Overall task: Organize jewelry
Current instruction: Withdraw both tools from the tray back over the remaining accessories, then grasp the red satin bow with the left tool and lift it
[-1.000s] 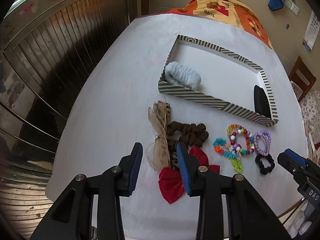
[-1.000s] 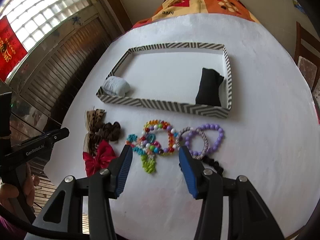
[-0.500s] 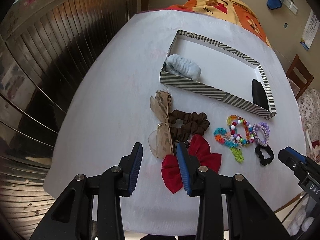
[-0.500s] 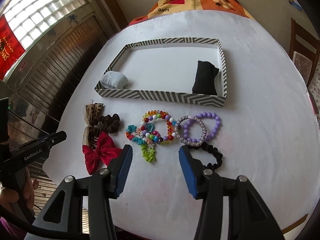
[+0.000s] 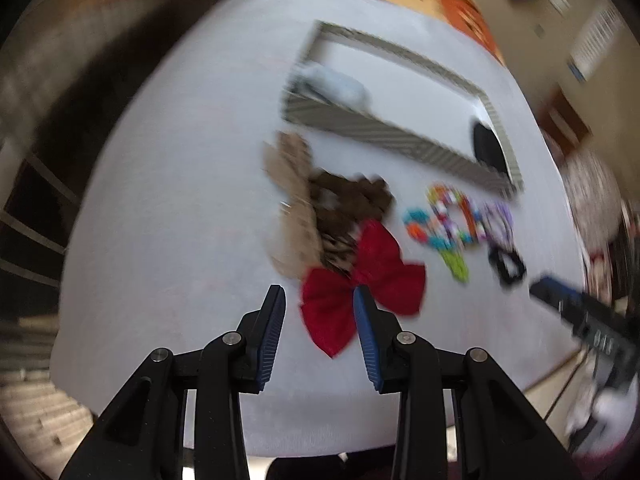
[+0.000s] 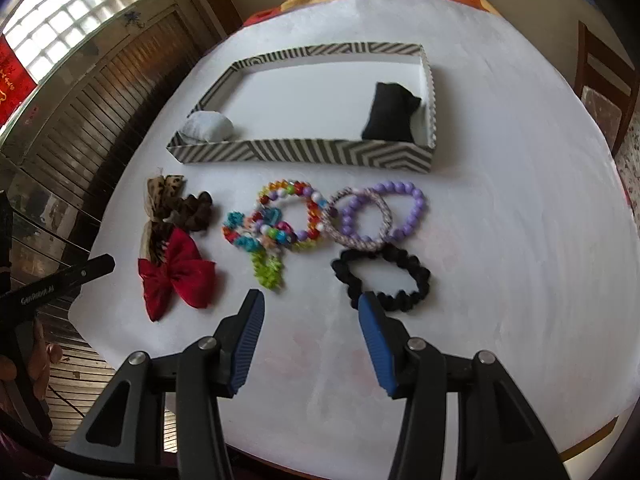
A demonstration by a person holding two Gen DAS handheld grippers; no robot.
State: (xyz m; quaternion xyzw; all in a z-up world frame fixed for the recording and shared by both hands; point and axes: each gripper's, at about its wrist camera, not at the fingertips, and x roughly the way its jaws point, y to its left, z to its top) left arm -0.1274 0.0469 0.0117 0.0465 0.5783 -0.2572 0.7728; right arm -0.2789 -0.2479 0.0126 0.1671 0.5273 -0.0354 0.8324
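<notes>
Each claw (image 6: 310, 302) is black plastic with ribbed blue pads (image 6: 248, 344) and silver screws.

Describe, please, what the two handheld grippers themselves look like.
Both the left gripper and the right gripper have black angular plastic frames with silver pivot bolts and ribbed blue finger pads. One body carries white "GenRobot.AI" lettering.

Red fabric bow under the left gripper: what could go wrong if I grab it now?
The red fabric bow overlaps the leopard-print ribbon bow, which may lift with it. The left gripper is open, one finger already over the bow, and its view is motion-blurred, so aim may be off. The right gripper is open near the black scrunchie.
</notes>
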